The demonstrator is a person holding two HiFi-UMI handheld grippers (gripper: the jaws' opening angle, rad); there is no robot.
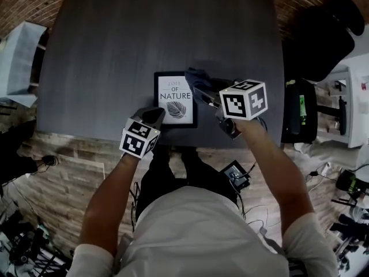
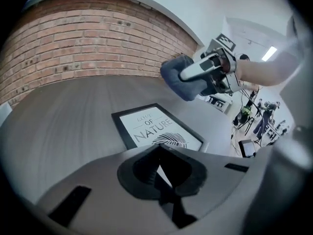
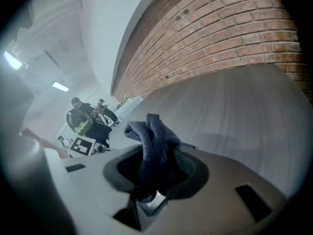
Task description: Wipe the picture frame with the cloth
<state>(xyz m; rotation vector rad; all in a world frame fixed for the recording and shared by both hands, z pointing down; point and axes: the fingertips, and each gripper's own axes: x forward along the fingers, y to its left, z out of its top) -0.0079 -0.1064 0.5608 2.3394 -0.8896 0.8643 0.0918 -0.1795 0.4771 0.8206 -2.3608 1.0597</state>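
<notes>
The black-framed picture [image 1: 175, 100], printed with "OF NATURE" and a leaf, lies flat near the front edge of the dark grey table [image 1: 115, 51]. My right gripper [image 1: 202, 89] is shut on a bunched dark blue cloth [image 1: 198, 75], which hangs over the frame's upper right corner; I cannot tell whether it touches. In the right gripper view the cloth [image 3: 151, 146] sticks up between the jaws. My left gripper [image 1: 154, 116] is shut and empty, just off the frame's lower left corner. The left gripper view has the frame [image 2: 156, 131] ahead and the cloth [image 2: 178, 78] above it.
A brick wall [image 2: 88, 38] runs behind the table. A white unit [image 1: 17, 56] stands at the left. At the right are a black chair [image 1: 323, 33] and a dark bag [image 1: 300, 111]. A small device [image 1: 236, 175] lies on the wooden floor by my legs.
</notes>
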